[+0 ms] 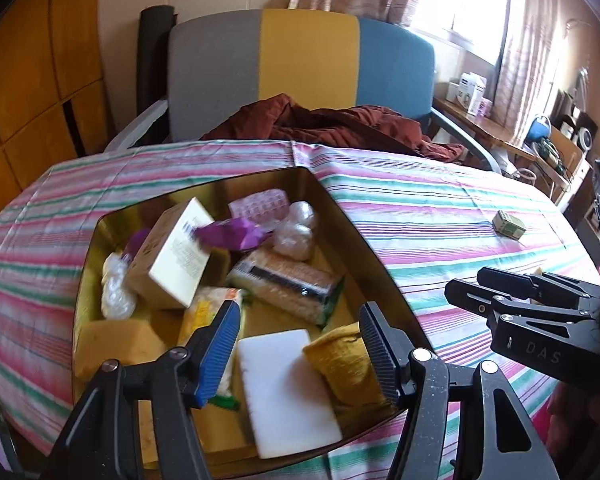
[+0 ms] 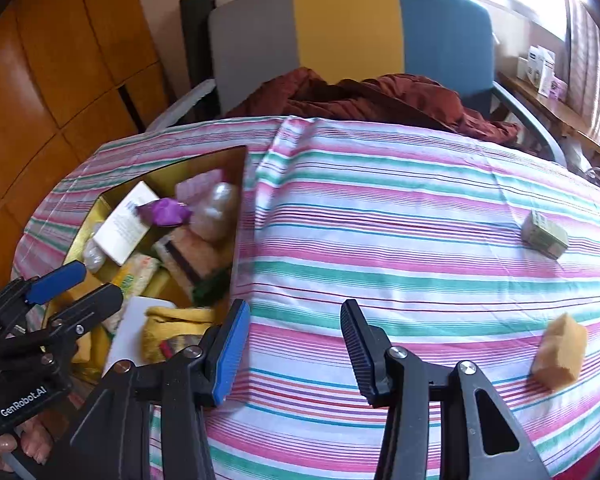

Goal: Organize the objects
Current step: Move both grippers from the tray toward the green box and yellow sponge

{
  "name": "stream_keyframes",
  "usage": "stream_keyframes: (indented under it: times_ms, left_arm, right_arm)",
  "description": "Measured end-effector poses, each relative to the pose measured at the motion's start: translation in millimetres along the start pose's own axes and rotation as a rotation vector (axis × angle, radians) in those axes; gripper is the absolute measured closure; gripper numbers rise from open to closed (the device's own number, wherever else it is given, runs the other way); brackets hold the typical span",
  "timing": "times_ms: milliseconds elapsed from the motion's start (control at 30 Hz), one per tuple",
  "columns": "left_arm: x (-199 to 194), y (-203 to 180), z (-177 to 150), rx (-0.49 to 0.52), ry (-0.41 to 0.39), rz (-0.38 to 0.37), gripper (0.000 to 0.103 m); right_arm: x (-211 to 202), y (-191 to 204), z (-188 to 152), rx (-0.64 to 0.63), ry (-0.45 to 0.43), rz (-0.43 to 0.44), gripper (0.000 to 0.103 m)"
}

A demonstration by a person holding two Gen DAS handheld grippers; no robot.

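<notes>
Tin (image 2: 236, 184) at worktop left sits heaped; further items could spill. Left gripper (image 1: 300, 344) and right gripper (image 2: 296, 356) stand apart, empty. Sponge (image 2: 560, 354) and small box (image 2: 545, 234) remain far right; overreach may knock them off.

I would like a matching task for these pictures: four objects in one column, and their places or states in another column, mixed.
1. white block
2. small green box
3. tan sponge
4. right tongs

a. empty, above the striped cloth
b. inside the gold tin
c. on the cloth, far right
d. on the cloth, near right

Pairs: 1-b, 2-c, 3-d, 4-a
</notes>
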State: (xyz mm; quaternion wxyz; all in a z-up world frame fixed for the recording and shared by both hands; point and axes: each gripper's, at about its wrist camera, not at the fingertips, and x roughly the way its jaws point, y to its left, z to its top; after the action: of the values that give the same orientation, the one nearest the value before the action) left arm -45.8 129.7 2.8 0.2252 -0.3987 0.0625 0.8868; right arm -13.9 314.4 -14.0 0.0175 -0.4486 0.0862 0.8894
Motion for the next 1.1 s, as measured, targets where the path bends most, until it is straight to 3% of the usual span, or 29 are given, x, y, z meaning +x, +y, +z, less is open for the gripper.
stream_keyframes:
  times_ms: [600, 1100]
  left_arm:
    - [12.9, -46.2, 17.5, 0.139, -0.004, -0.018, 0.04]
    - [27.0, -93.1, 27.4, 0.259, 0.011, -0.053, 0.04]
  right_arm:
    - [-7.3, -50.4, 1.3, 0.049, 0.019, -0.056, 0.055]
    - [-36.2, -181.0, 6.1, 0.314, 0.006, -0.194, 0.055]
